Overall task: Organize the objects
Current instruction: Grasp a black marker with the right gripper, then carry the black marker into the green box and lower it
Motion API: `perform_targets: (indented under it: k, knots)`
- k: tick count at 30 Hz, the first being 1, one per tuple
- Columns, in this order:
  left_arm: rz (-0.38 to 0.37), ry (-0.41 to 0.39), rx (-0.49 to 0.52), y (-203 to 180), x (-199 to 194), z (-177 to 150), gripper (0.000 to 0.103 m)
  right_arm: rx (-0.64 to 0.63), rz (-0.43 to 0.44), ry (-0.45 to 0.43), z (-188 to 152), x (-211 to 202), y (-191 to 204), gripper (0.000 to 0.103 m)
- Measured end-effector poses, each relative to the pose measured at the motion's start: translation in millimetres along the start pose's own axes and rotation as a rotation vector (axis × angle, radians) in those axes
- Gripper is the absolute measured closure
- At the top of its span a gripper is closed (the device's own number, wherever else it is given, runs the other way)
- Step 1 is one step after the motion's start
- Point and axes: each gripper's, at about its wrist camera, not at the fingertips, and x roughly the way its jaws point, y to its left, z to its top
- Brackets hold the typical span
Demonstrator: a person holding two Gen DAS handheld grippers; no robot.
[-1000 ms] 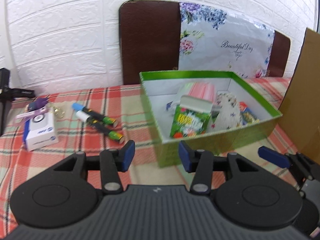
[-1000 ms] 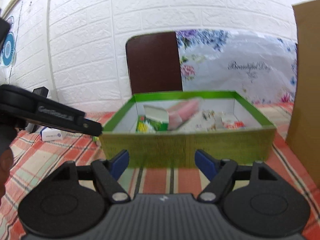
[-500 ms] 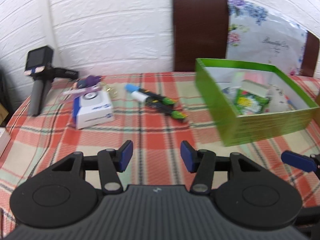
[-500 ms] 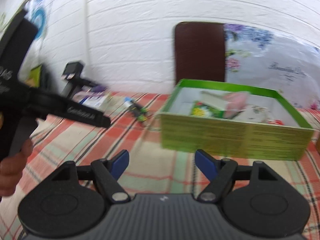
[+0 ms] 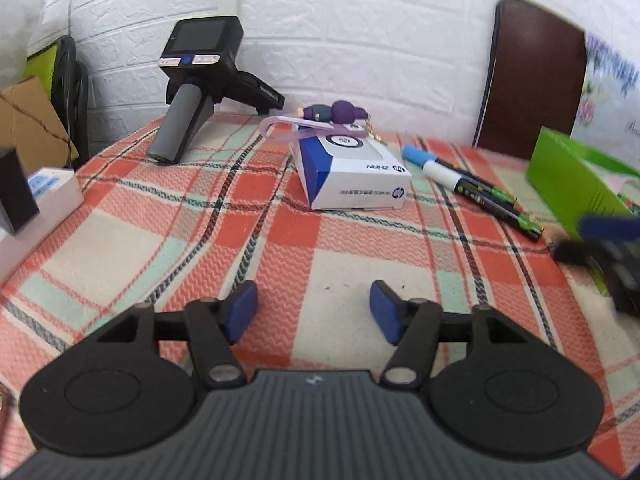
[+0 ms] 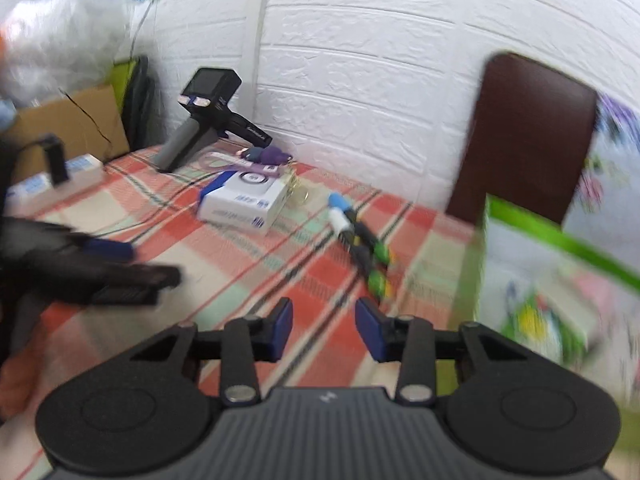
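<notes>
A white and blue box [image 5: 352, 174] lies on the plaid tablecloth [image 5: 280, 248], with a purple keychain toy [image 5: 336, 114] and a lilac strap behind it. Two markers [image 5: 472, 188] lie to its right, short of the green box [image 5: 568, 184]. My left gripper [image 5: 314, 312] hovers over bare cloth in front of the white box; its jaws are opening and hold nothing. My right gripper [image 6: 323, 330] points at the markers [image 6: 360, 240] with the green box [image 6: 560, 272] at its right; its jaws are closing on nothing. The white box [image 6: 244, 198] shows there too.
A black handheld camera [image 5: 196, 80] on a grey grip stands at the back left. A white power strip [image 5: 36, 208] with a black plug lies at the table's left edge. A dark chair back [image 5: 532, 80] stands behind the table. Cardboard [image 6: 68, 128] leans at the far left.
Both grippers have swung left, away from the green box, toward the white box and markers. The left jaws have widened, the right jaws have narrowed.
</notes>
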Motion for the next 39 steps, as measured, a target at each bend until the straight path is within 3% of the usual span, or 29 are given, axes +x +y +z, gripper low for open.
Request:
perform_targets:
  k: [4, 8, 13, 20, 23, 27, 29, 32, 33, 35, 39]
  knots:
    - [-0.018, -0.030, -0.004, -0.9, -0.6, -2.1, 0.037, -0.027, -0.054, 0.097, 18.8, 47.6, -4.7, 0.074]
    - [-0.030, -0.035, -0.013, 1.2, 1.3, -1.8, 0.037, 0.101, -0.037, 0.222, 18.2, 84.9, -24.2, 0.079]
    - [-0.044, -0.033, -0.025, 4.1, 3.2, -1.8, 0.036, 0.117, 0.030, 0.199, 4.8, 64.8, -12.5, 0.085]
    - [-0.054, -0.008, -0.009, 2.4, 4.7, 0.5, 0.030, 0.250, 0.189, 0.168, -46.8, -10.1, -7.2, 0.085]
    - [-0.059, 0.047, -0.027, -3.0, -4.7, 6.9, 0.029, 0.340, 0.253, 0.175, -62.3, -30.9, -17.1, 0.085]
    - [-0.282, 0.183, -0.178, -20.1, -22.3, 16.4, 0.030, 0.523, 0.350, 0.184, -79.1, -40.2, -35.9, 0.085]
    - [-0.335, 0.248, -0.154, -42.9, -24.2, 17.1, 0.030, 0.608, 0.392, 0.186, -84.9, -40.0, -42.6, 0.085]
    - [-0.335, 0.345, -0.069, -79.1, -17.5, 7.3, 0.030, 0.686, 0.438, 0.179, -93.5, -44.2, -48.5, 0.085]
    - [-0.307, 0.320, -0.024, -89.1, -20.6, 5.7, 0.033, 0.700, 0.450, 0.173, -96.4, -46.7, -49.4, 0.085]
    - [-0.314, 0.328, 0.021, -102.5, -21.4, 4.2, 0.073, 0.709, 0.468, 0.163, -101.7, -51.5, -51.8, 0.085]
    - [-0.368, 0.318, 0.007, -119.4, -30.6, 17.7, 0.080, 0.704, 0.444, 0.106, -103.7, -66.0, -64.6, 0.085]
